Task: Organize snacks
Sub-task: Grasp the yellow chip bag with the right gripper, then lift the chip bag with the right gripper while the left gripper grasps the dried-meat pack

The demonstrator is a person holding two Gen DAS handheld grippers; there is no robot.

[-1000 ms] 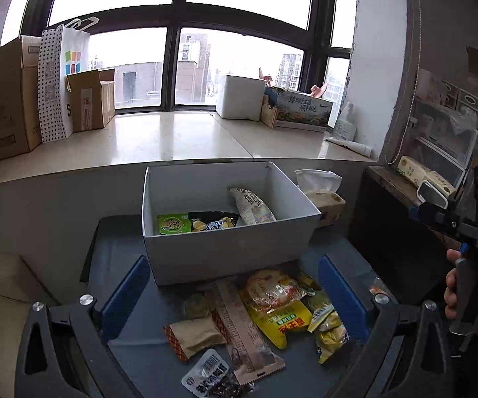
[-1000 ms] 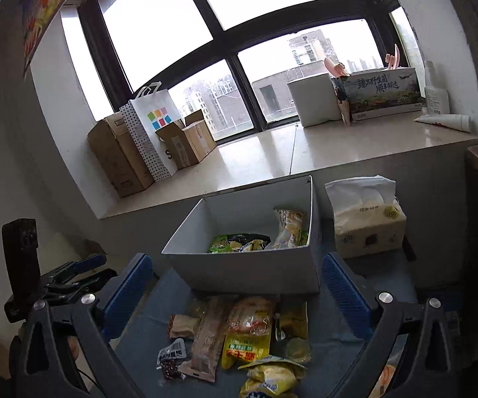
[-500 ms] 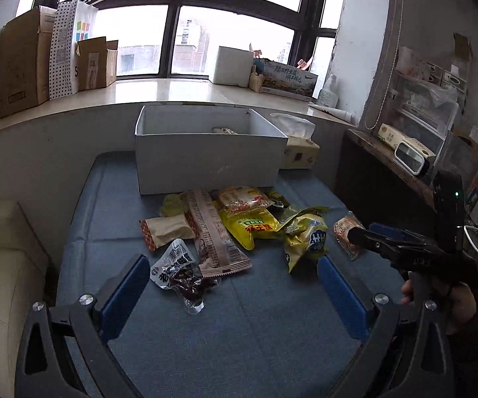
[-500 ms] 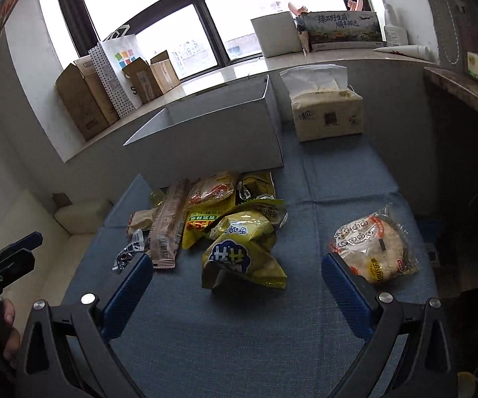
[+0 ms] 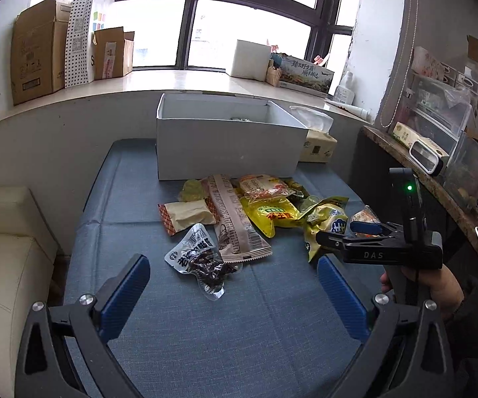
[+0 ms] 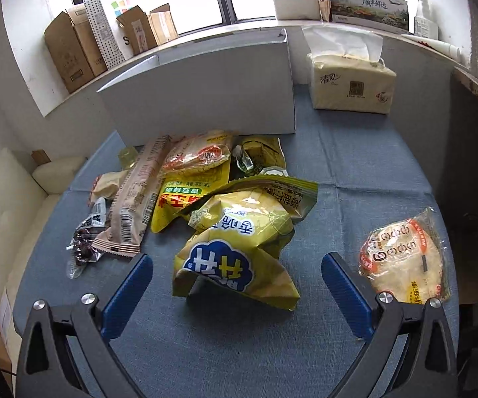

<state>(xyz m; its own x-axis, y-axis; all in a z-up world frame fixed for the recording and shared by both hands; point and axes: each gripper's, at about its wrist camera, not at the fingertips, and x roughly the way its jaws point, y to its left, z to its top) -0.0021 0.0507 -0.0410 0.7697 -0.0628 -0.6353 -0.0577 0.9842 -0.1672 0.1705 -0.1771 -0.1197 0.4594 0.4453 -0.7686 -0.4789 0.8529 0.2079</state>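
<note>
The blue fabric surface (image 6: 355, 172) carried everything. At its far end stood the white cardboard box (image 5: 229, 149), open-topped, with a tissue pack (image 6: 351, 83) just beside its right wall. In front of the box lay the loose snack pile.

The yellow chip bag (image 6: 239, 248) sat crumpled at the near right edge of the pile, directly ahead of my right gripper (image 6: 235, 285), whose jaws were spread wide and held nothing. The round cracker pack (image 6: 404, 265) lay apart, to the right of that gripper's right finger.

The long brown wrapper (image 5: 232, 222) overlapped the clear dark-fruit packet (image 5: 199, 258) at the pile's near left. My left gripper (image 5: 232, 292) hovered short of that packet, jaws wide and empty.
</note>
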